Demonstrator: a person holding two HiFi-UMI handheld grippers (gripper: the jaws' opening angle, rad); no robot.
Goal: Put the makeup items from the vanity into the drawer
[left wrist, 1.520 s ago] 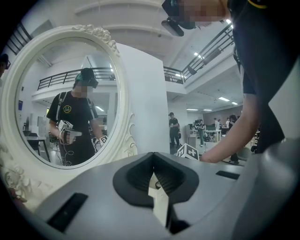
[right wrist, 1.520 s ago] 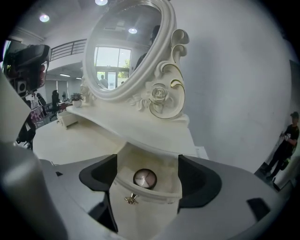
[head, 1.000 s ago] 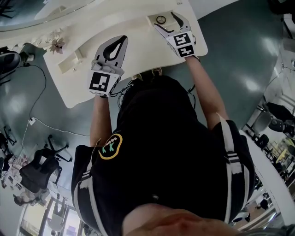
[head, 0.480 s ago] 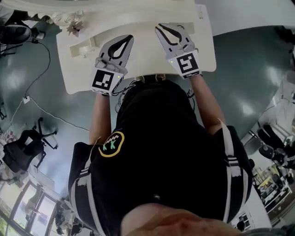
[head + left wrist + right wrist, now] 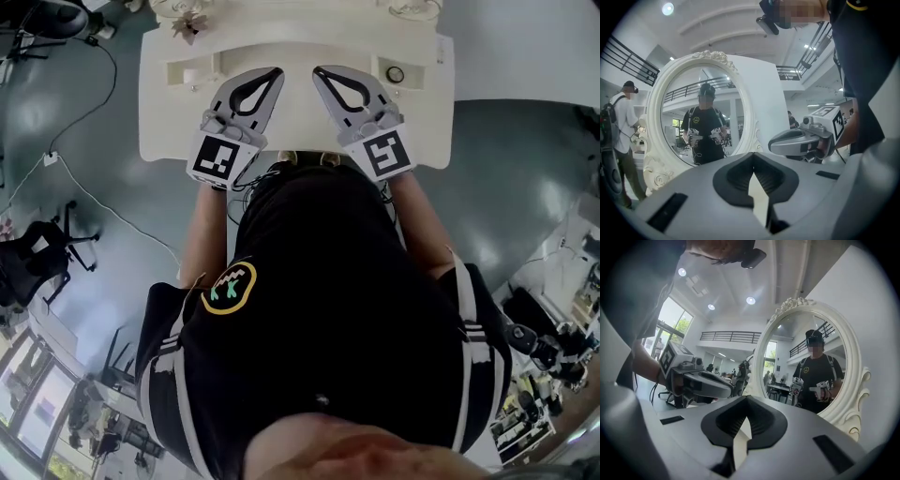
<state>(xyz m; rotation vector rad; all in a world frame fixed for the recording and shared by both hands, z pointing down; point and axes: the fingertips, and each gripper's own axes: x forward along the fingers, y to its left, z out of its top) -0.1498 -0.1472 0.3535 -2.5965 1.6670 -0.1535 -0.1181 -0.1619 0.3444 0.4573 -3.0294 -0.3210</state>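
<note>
My two grippers hang side by side over the front middle of the white vanity (image 5: 159, 122), pointing level at the oval mirror (image 5: 701, 117). The left gripper (image 5: 273, 72) is shut with its tips meeting and nothing in it (image 5: 753, 155). The right gripper (image 5: 322, 72) has just been closing and is now shut, empty between its jaws (image 5: 746, 399). A small round dark-rimmed makeup item (image 5: 395, 74) lies in a shallow tray at the vanity's right back, to the right of the right gripper. No open drawer shows in any view.
A white organiser tray (image 5: 192, 70) sits at the vanity's left back, with a flower ornament (image 5: 192, 23) behind it. The mirror's carved frame (image 5: 855, 418) stands close ahead. A cable (image 5: 84, 202) and office chairs (image 5: 33, 262) are on the floor to the left.
The right gripper has left the tray at the right back, swung in beside the left gripper and closed its jaws on nothing. The left gripper has drifted a little.
</note>
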